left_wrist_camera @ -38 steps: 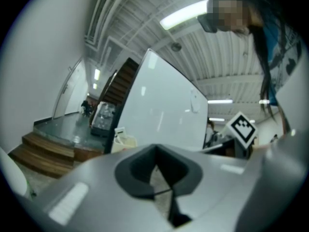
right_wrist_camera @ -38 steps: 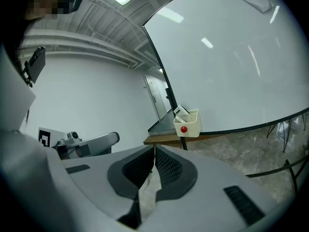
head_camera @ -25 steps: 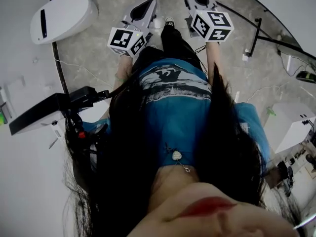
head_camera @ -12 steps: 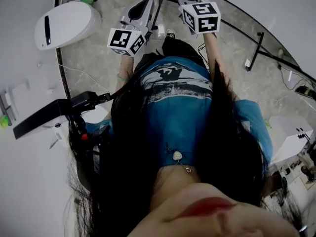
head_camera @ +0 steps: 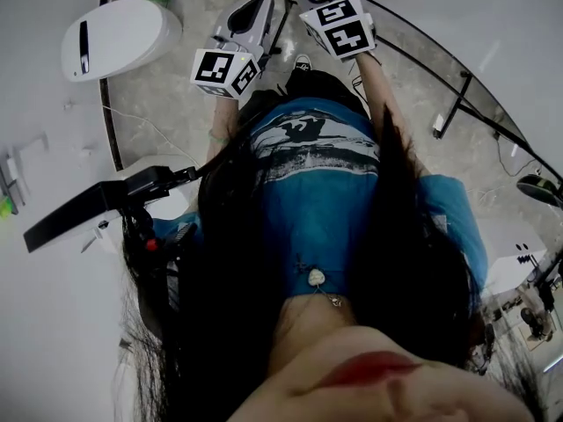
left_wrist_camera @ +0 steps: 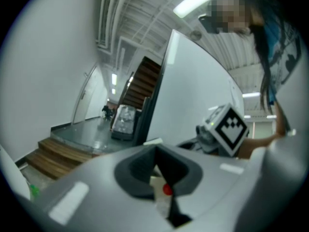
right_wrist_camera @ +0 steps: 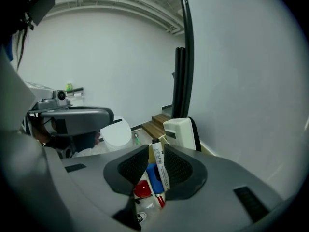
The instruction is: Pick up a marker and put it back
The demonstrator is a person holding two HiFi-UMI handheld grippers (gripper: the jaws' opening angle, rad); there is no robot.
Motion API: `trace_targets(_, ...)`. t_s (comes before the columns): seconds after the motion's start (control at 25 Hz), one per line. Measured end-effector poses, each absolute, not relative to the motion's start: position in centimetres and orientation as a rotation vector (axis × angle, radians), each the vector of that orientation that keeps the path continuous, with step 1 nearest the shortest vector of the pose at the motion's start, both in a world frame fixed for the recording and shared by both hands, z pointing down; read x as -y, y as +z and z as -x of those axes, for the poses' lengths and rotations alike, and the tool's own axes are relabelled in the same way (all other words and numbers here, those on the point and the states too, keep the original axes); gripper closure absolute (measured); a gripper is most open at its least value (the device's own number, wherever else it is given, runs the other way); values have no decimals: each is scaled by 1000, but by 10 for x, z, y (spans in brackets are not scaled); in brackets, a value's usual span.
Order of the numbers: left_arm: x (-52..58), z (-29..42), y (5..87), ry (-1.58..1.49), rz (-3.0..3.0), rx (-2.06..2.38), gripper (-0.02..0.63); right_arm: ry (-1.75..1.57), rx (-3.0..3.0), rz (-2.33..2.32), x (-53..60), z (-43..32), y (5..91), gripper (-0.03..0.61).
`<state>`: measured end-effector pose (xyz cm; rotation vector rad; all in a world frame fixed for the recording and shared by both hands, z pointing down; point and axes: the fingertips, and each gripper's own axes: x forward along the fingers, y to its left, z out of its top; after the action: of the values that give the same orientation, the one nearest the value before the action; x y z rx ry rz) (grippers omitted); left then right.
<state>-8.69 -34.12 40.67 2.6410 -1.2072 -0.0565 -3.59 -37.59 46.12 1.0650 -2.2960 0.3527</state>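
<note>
Industrial hall — ribbed ceiling, stairs

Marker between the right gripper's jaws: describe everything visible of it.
The marker is a slim white barrel with a barcode label, a dark end on top and a red end at the bottom. It stands nearly upright, slightly tilted, between the right gripper's jaws, against one pad, with a sliver of gap at the other. Whether the jaws clamp it cannot be told.

The marker sits between the right tongs; left tongs alongside
</note>
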Motion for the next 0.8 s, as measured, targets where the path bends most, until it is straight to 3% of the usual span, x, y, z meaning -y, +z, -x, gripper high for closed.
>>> trace_targets(0.28, 344, 93, 408, -69, -2622, 1247, 611, 210, 2147, -948, 369, 49, 470, 494)
trace_targets(0.8, 344, 75, 405, -49, -2669, 1163, 611, 254, 2034, -1042, 355, 26, 481, 495)
